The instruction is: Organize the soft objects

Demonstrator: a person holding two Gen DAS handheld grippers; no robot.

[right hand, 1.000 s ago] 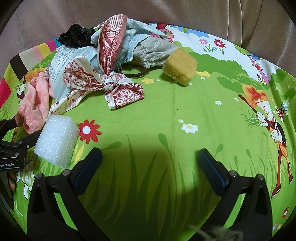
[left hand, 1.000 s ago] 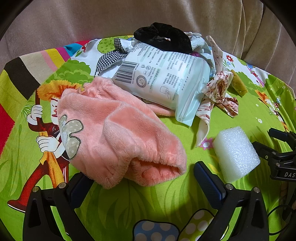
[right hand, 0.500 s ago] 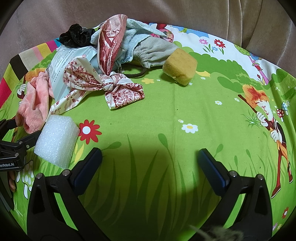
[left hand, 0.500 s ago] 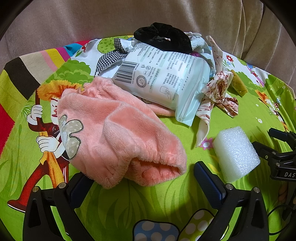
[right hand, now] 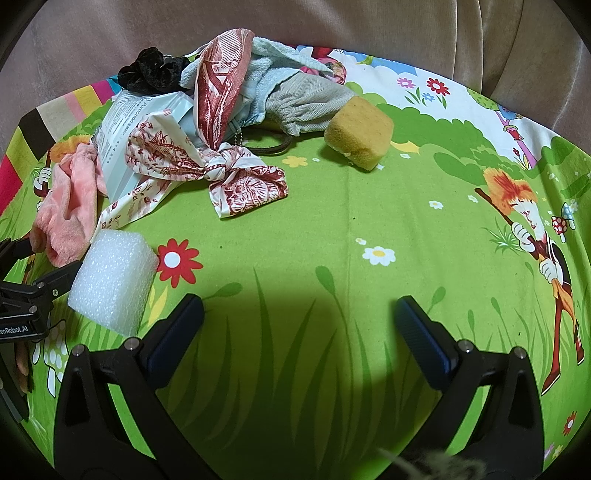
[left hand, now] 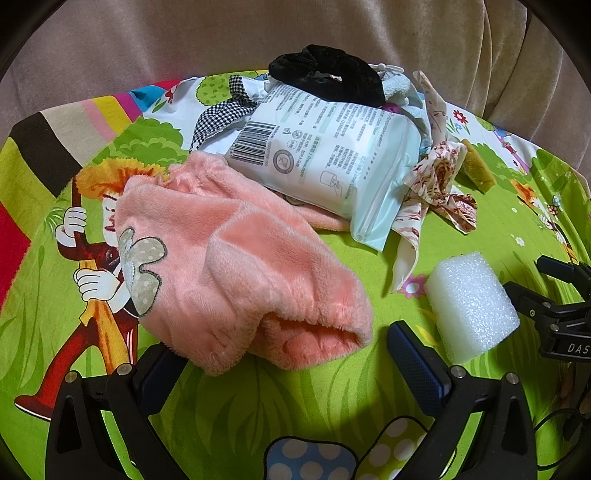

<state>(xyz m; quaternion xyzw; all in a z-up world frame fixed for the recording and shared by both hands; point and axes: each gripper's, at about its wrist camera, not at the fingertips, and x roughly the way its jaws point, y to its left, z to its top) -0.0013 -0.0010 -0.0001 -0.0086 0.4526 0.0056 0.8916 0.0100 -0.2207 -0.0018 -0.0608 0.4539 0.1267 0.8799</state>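
A pile of soft things lies on a green cartoon-print cloth (right hand: 332,229). A pink fleece garment (left hand: 229,266) lies directly ahead of my left gripper (left hand: 284,365), which is open with the garment's hem between its fingers. On the garment's far side rests a white wipes pack (left hand: 325,155), topped by a black scrunchie (left hand: 325,75). A white foam block (left hand: 469,302) sits to the right, seen again as the foam block (right hand: 114,280) beside my right gripper (right hand: 299,325), open over bare cloth. A red-patterned scarf (right hand: 229,173) and yellow sponge (right hand: 358,131) lie beyond.
A light blue towel (right hand: 269,62), a grey cloth (right hand: 310,101) and a checked fabric strip (left hand: 221,114) are in the pile. A beige sofa back (right hand: 332,22) rises behind the cloth. The other gripper's black frame (left hand: 561,325) shows at the right edge.
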